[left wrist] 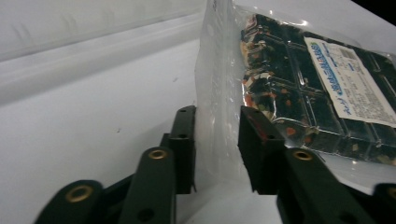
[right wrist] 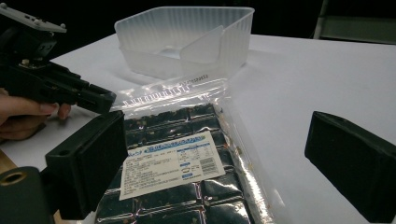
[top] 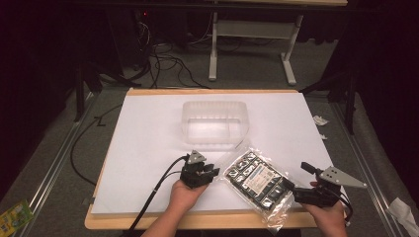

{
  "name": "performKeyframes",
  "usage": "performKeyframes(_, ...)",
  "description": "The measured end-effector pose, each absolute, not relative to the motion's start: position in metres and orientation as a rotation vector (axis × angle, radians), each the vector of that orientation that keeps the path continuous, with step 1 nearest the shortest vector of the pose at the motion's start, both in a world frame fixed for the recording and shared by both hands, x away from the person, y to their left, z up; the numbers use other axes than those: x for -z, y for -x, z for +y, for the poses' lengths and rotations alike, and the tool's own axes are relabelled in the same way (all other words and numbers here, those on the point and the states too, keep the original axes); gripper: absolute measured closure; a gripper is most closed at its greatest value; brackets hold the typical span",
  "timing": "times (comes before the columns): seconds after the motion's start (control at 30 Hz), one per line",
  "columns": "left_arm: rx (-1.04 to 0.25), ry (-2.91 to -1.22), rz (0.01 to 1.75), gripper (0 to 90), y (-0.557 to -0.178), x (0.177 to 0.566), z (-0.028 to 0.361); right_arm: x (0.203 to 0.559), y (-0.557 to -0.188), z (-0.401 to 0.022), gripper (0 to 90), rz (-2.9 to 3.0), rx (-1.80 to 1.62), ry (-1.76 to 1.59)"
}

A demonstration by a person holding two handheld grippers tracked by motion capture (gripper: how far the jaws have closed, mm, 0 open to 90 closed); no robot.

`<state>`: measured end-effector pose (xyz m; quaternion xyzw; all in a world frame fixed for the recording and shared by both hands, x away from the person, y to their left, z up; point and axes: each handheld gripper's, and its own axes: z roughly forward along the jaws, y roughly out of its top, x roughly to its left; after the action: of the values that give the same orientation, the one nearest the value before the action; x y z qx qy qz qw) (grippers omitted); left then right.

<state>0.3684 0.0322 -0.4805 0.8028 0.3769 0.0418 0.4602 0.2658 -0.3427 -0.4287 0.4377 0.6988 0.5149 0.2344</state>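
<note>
A clear plastic bag (top: 257, 178) of dark square pieces with a white label lies on the white table near the front edge. My left gripper (top: 212, 173) is at the bag's left end. In the left gripper view its two black jaws stand on either side of the bag's clear sealed edge (left wrist: 217, 116), a gap still between them. My right gripper (top: 298, 177) is at the bag's right end, its jaws spread wide over the labelled bag (right wrist: 173, 158) without touching it. The left gripper (right wrist: 56, 88) is also seen from the right gripper's camera, by the bag's zip strip.
A translucent plastic tub (top: 215, 123) stands empty behind the bag at the table's middle. The white table sheet (top: 148, 138) stretches left and back. Cables trail from the left gripper off the front edge. Beyond the table are floor cables and a white stand.
</note>
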Motion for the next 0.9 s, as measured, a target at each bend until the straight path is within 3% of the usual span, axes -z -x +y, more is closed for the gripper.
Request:
performKeyframes(0.13, -0.116, -1.966, 0.910, 84.3, -0.364, 0.480, 0.033, 0.429, -0.264, -0.343, 6.1, 1.910, -1.406, -1.203)
performKeyframes(0.23, -0.123, -1.956, 0.895, 89.8, -0.362, 0.480, 0.033, 0.429, -0.264, -0.343, 6.2, 1.910, -1.405, -1.199)
performKeyframes(0.9, -0.186, -1.909, 0.814, 90.0, -0.343, 0.467, 0.032, 0.432, -0.265, -0.345, 6.9, 1.906, -1.404, -1.224)
